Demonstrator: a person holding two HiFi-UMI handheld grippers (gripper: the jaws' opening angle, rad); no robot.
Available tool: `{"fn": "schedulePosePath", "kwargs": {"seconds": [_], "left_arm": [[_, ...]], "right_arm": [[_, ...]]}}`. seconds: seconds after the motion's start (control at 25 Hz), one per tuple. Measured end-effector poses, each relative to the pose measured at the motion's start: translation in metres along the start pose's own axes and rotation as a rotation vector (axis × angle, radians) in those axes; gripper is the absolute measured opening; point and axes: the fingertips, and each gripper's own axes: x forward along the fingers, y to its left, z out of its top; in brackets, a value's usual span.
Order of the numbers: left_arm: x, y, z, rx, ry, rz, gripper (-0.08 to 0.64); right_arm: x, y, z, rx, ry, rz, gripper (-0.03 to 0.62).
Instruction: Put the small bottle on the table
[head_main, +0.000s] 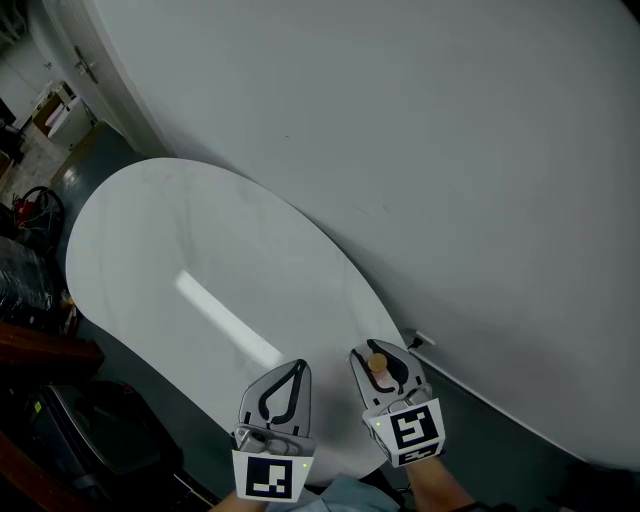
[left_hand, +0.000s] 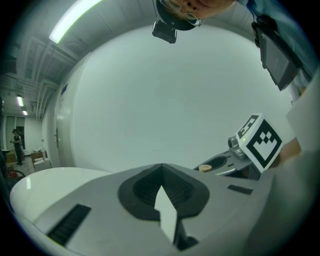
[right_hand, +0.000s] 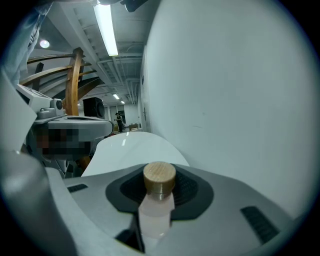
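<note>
Task's thing: the small bottle (right_hand: 156, 205), pale and translucent with a round wooden stopper, is held upright in the right gripper (head_main: 381, 366), above the table's near edge.
Right jaws: they are pinched on the bottle's body, and the stopper stands out above them.
Left jaws: the left gripper (head_main: 281, 388) is seen with its jaws pressed together, and nothing is between them.
Table: the white oval table (head_main: 170, 250) is bare, and it stretches from the grippers toward 10 o'clock in the head view. A grey wall (head_main: 460, 150) runs beside it at 1 o'clock.
Step in hand: the bottle is judged to be on the way down to the table, not yet set on it.
How to do it well: the bottle should be kept upright and brought a little toward 11 o'clock, away from the rim. The base should be felt flat on the table before the jaws are spread. The release should be slow, and the gripper drawn straight back, so that the stopper is not caught. The left gripper should be kept aside.
Writing: no brand or label can be read on the bottle. Only black-and-white square markers are seen on the grippers' cubes (head_main: 415, 430).
</note>
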Motion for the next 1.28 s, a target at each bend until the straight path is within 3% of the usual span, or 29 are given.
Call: {"fn": "schedulePosePath", "kwargs": {"seconds": [1.08,1.28], "left_arm": [[0.020,0.003,-0.037,-0.065,0.142,-0.051,0.000],[0.021,0.008,-0.042,-0.074,0.156,-0.048,0.000]], "right_arm": [[0.018,-0.012,-0.044,0.086,0.088,-0.025,0.103],[0.021,-0.011,-0.038,0.037,0.070,-0.029,0.103]]}}
